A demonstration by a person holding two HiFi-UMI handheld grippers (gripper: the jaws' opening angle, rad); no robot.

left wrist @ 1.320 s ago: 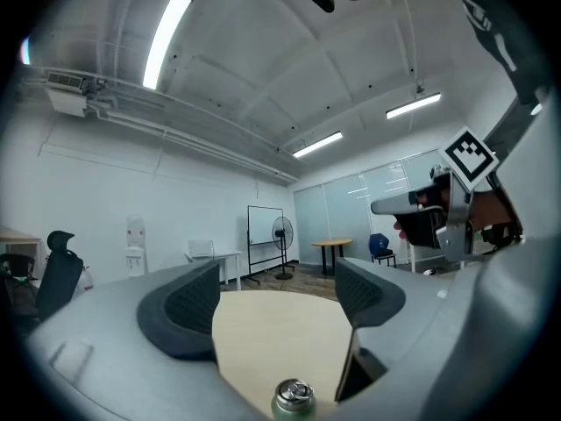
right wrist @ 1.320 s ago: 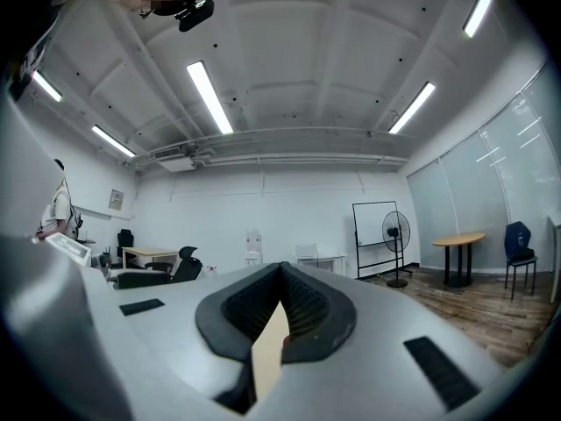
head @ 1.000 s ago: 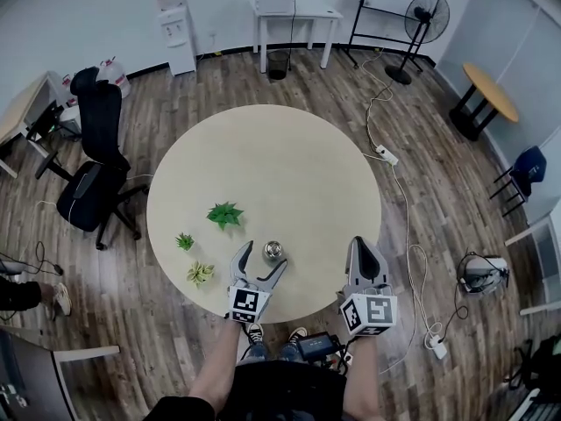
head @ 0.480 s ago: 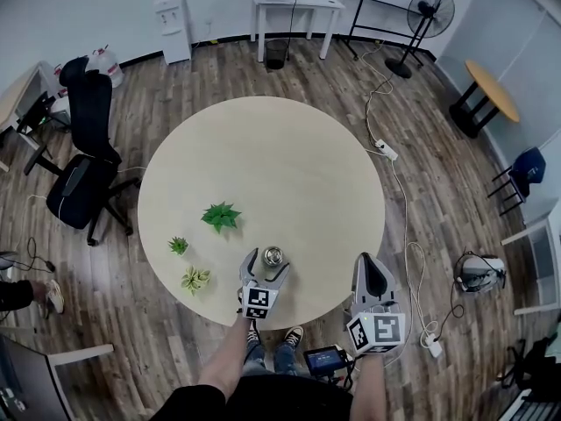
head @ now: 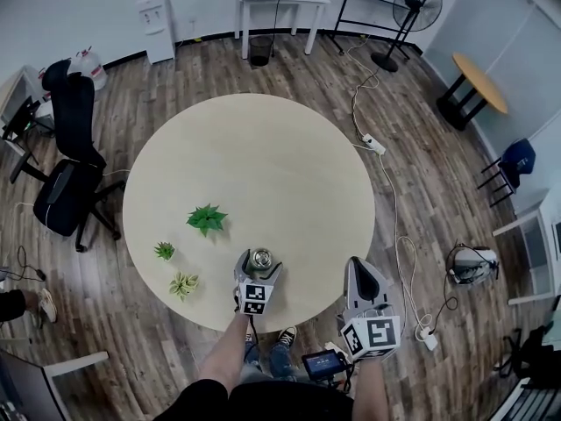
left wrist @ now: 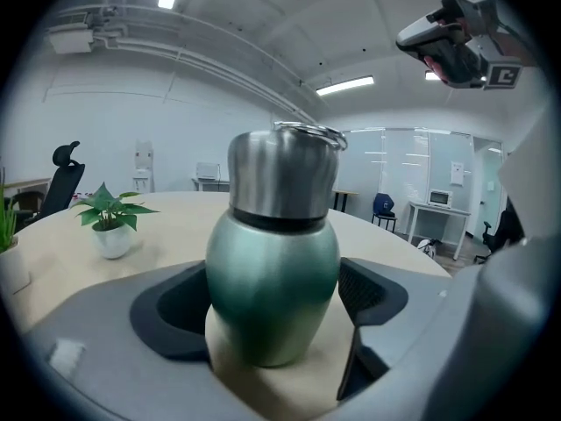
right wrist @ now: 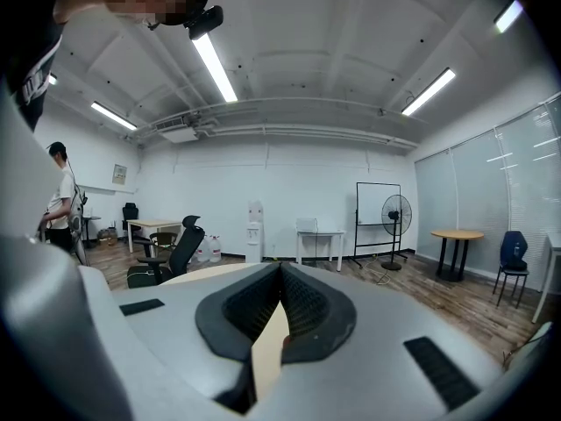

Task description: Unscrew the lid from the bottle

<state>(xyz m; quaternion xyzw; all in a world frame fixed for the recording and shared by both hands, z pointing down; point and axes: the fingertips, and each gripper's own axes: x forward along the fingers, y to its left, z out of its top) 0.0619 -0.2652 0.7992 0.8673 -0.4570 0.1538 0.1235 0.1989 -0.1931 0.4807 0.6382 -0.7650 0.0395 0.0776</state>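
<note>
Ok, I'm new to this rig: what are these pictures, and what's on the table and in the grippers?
A person holds a two-jaw gripper in each hand. The head view looks down from their head; each gripper view rides on its gripper. On the round beige table stand three small green potted plants and a green metal bottle with a steel lid. The left gripper has the bottle between its jaws; whether they press is unclear. The right gripper is shut and empty, near the table's edge.

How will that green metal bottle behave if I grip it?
The bottle looks like rigid metal, so it probably won't flex. Its smooth rounded body may slip when twisted. Tall with a narrowing base, it might tip if pushed high.
</note>
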